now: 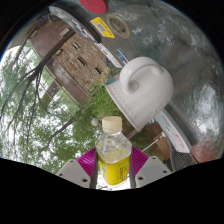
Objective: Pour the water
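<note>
We see our gripper [113, 168] pinching a small clear plastic bottle with a pale yellow cap [113, 150]. Both pink pads [87, 160] press on the sides of the bottle, one on each side, down near its lower half. The bottle stands up straight between the fingers. We cannot tell how much water is inside it.

Just beyond the bottle, a bit to the right, is a white cup with a curved handle [140, 88]. It rests on a shiny patterned tabletop [195, 60]. The tabletop looks like glass, because trees and a brick building show in it. The cup and the bottle are near but not touching.

We think the bottle is light and a little soft. If we squeeze too hard, it may bend in. Its smooth sides could be slippery too, so it may slide when we tip it. Holding it at the middle of its body feels safest to us. The cup looks hard and could break if we bump it, so we should tip the bottle slowly over its open top.
</note>
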Demonstrator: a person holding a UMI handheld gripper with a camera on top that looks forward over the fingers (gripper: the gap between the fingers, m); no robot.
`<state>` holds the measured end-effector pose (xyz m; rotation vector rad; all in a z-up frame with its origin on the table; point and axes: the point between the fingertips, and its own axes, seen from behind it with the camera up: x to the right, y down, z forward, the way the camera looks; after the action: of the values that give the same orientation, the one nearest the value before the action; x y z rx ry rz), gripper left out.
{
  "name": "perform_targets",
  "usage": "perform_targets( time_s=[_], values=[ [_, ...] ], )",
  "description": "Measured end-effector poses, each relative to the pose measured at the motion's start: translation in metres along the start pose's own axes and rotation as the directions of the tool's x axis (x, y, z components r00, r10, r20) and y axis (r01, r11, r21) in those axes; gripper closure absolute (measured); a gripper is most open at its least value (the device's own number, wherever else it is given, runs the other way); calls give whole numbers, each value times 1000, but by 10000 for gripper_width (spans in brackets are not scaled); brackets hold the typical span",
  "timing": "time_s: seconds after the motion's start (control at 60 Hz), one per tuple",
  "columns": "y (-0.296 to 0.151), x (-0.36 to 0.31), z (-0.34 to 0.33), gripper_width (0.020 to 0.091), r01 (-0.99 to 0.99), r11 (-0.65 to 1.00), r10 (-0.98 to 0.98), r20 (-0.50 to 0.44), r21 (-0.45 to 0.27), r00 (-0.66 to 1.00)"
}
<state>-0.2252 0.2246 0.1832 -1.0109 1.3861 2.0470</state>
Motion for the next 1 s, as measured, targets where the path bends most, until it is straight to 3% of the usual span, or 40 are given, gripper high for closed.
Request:
perform_targets(
  time_s=[0.183,0.317,0.383,0.433,0.5,0.55,0.6,0.7,0.85,1.0],
  values=[
    [7,-5,-1,649,8,1000,-8,-19,-13,1000],
    [58,-56,-13,648,397,910,-392,59,-120,918],
    [80,-105,-27,646,704,701,-690,143,-115,710],
    [79,-149,-40,648,898,440,-883,174,-18,437],
    [75,-207,-70,646,992,24,-992,127,123,8],
    [53,-244,-82,645,963,-210,-972,66,168,-224],
    [22,-258,-97,648,898,-410,-910,-10,162,-414],
    [-97,-255,-116,650,774,-632,-764,-194,38,-615],
    [-275,-171,-136,652,755,-615,-697,-291,-228,-655],
    [-360,-100,-162,650,770,-539,-726,-276,-342,-630]
  ],
)
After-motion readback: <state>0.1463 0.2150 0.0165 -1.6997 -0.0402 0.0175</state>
